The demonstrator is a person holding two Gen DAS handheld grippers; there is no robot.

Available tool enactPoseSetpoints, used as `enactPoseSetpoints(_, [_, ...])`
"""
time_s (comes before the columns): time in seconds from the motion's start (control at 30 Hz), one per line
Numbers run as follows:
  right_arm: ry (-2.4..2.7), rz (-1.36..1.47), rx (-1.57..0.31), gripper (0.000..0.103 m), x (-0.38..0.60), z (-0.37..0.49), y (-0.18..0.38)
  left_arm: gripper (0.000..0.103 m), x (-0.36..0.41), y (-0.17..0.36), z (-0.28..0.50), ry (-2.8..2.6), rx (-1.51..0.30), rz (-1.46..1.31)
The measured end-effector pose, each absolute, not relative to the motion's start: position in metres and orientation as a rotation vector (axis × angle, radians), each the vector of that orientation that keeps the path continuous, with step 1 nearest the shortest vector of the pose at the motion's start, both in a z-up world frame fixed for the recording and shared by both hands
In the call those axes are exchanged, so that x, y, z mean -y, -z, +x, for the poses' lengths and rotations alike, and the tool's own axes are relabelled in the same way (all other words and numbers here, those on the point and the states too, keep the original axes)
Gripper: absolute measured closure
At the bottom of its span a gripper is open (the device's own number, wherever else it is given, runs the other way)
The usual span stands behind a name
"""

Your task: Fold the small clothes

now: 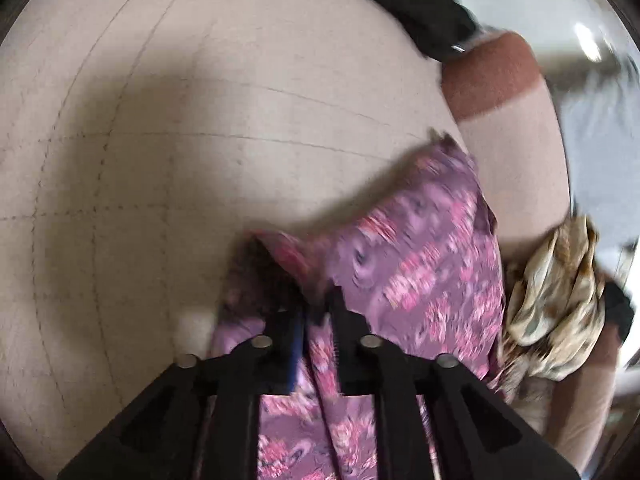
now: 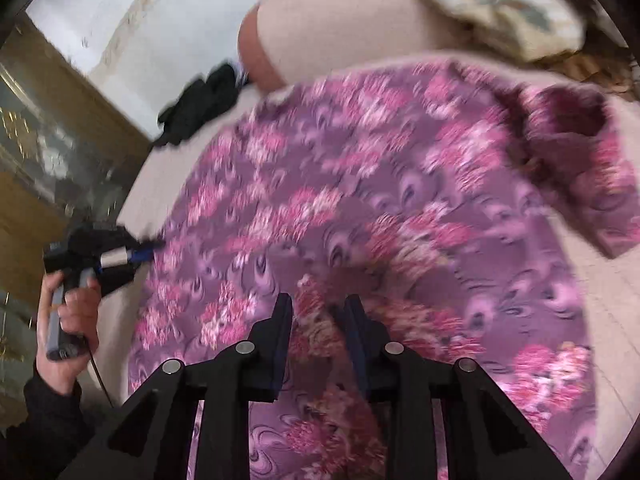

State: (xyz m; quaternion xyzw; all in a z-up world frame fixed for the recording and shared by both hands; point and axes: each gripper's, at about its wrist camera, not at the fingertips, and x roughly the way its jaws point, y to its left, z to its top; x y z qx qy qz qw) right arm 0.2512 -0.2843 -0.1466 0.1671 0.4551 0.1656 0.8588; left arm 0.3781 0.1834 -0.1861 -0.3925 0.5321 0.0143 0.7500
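A purple garment with pink flowers (image 2: 360,200) lies spread over the beige surface (image 2: 320,52). My left gripper (image 1: 316,300) is shut on an edge of the garment (image 1: 420,264) and lifts it off the beige surface (image 1: 200,120). My left gripper also shows in the right wrist view (image 2: 148,250), pinching the garment's left edge. My right gripper (image 2: 318,304) holds a bunched fold of the garment between its fingers, with a gap between the fingertips. A sleeve (image 2: 580,160) lies folded over at the right.
A black cloth (image 1: 420,4) lies at the far edge, also in the right wrist view (image 2: 200,100). A cream and brown patterned cloth (image 1: 560,300) lies crumpled at the right, also at the top in the right wrist view (image 2: 500,12). A brown band (image 1: 492,76) marks the surface's corner.
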Motion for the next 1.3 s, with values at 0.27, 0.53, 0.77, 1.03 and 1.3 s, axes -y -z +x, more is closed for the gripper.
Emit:
enactPoseSetpoints(0.27, [-0.246, 0.422, -0.623, 0.011, 0.349, 0.224, 0.051, 0.037, -0.050, 0.114, 0.321, 0.202, -0.993, -0.335])
enactPoseSetpoints(0.53, [-0.056, 0.557, -0.866, 0.016, 0.457, 0.292, 0.074, 0.037, 0.050, 0.079, 0.294, 0.415, -1.059, -0.319])
enactPoseSetpoints(0.77, [-0.063, 0.454, -1.037, 0.088, 0.447, 0.313, 0.128, 0.035, 0.092, 0.069, 0.284, 0.400, -1.073, -0.277])
enactPoseSetpoints(1.03, [-0.043, 0.612, -0.809, 0.095, 0.507, 0.220, 0.057, 0.035, 0.120, 0.066, 0.263, 0.436, -1.090, -0.288])
enactPoseSetpoints(1.3, [-0.095, 0.718, -0.647, 0.095, 0.499, 0.098, 0.052, 0.035, 0.146, 0.085, 0.259, 0.532, -1.196, -0.356])
